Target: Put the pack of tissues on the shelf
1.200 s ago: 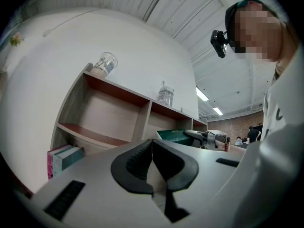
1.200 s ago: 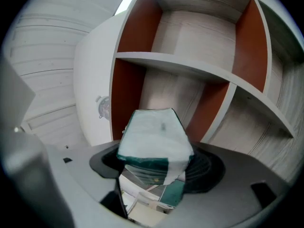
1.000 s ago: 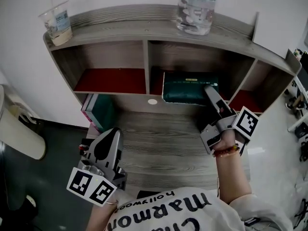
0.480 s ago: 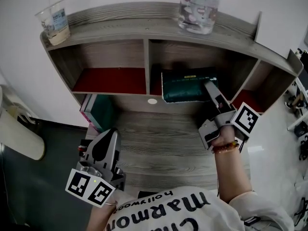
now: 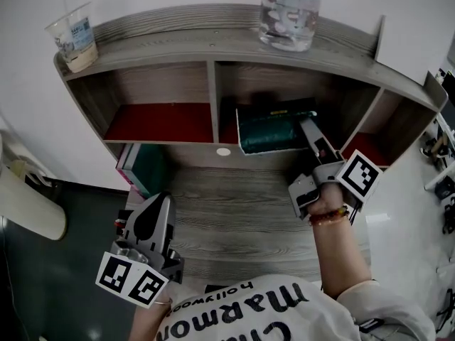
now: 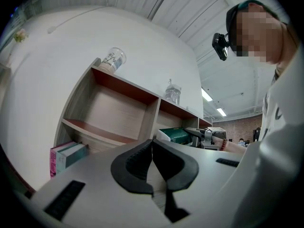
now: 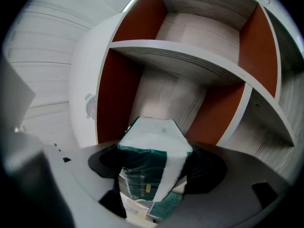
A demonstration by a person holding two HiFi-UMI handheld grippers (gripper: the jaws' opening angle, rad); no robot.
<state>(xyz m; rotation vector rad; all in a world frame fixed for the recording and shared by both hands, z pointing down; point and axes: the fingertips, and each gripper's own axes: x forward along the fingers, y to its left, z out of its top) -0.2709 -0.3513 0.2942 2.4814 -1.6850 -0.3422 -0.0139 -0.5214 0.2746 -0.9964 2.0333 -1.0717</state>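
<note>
The pack of tissues (image 5: 269, 129) is a dark green and white wrapped block. It sits in the mouth of the middle compartment of the wooden shelf (image 5: 213, 105), slightly tilted. My right gripper (image 5: 303, 128) is shut on its right end. In the right gripper view the pack (image 7: 153, 151) fills the gap between the black jaws, with red compartment walls beyond. Whether it rests on the shelf board I cannot tell. My left gripper (image 5: 152, 222) hangs low over the desk's front left, shut and holding nothing; its jaws (image 6: 152, 151) meet at the tips.
A plastic cup (image 5: 72, 34) and a clear water jar (image 5: 288, 11) stand on the shelf top. Books (image 5: 142, 165) stand under the left compartment. The grey wood desk (image 5: 234, 212) has a white cable grommet (image 5: 224, 151). A white wall lies behind.
My right gripper has carried the pack a little to the left and deeper into the middle compartment. The left gripper has hardly moved.
</note>
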